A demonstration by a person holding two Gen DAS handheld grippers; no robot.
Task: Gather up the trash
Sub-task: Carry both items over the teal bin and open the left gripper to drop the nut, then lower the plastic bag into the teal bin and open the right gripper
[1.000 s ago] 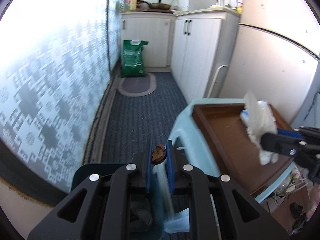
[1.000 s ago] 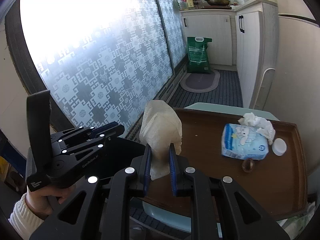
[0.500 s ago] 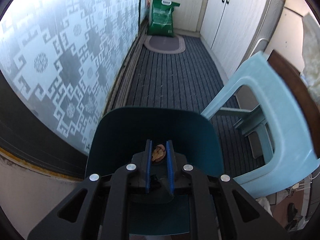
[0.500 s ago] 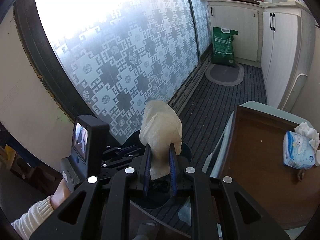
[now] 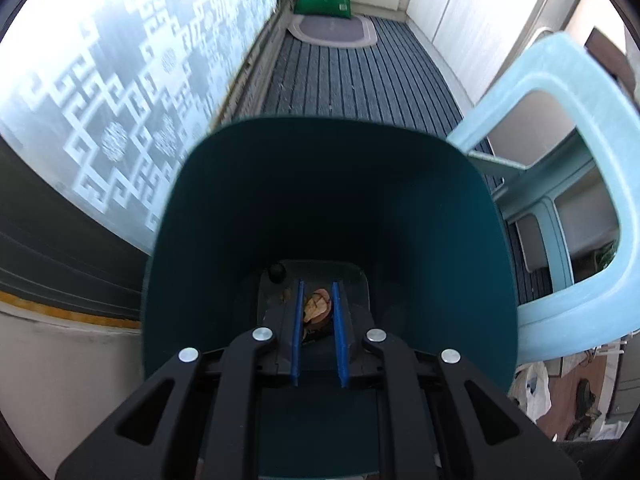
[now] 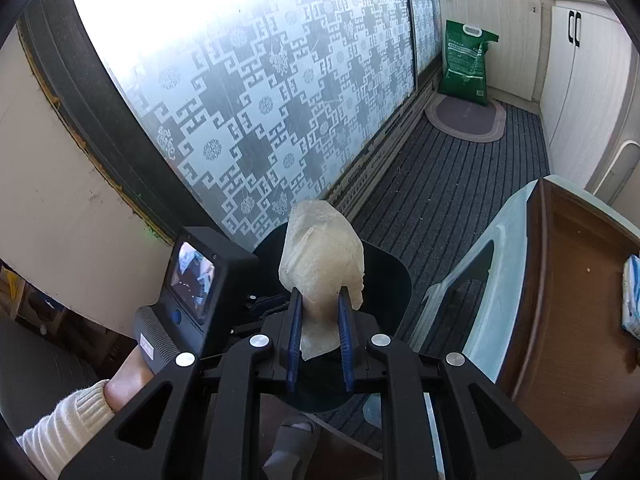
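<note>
In the left wrist view my left gripper (image 5: 317,286) reaches down inside a dark teal bin (image 5: 320,132). It is shut on a small brown shell-like scrap (image 5: 318,305), held above the bin's floor. A small dark ball (image 5: 277,272) lies on that floor. In the right wrist view my right gripper (image 6: 321,292) is shut on a crumpled beige paper wad (image 6: 320,256). It hangs just above and near the bin (image 6: 394,280). A hand in a cream sleeve (image 6: 64,424) holds the left tool, whose small screen (image 6: 192,276) shows.
A light blue plastic stool (image 5: 560,92) stands right of the bin and carries a brown tray (image 6: 560,300) with a blue tissue pack (image 6: 631,300). A patterned frosted glass door (image 6: 260,80) runs along the left. A green sack (image 6: 466,64) and an oval mat (image 6: 466,118) lie far down the floor.
My left gripper has tipped downward and sunk into the bin with the brown scrap. My right gripper has carried the paper wad leftward off the tray to the bin.
</note>
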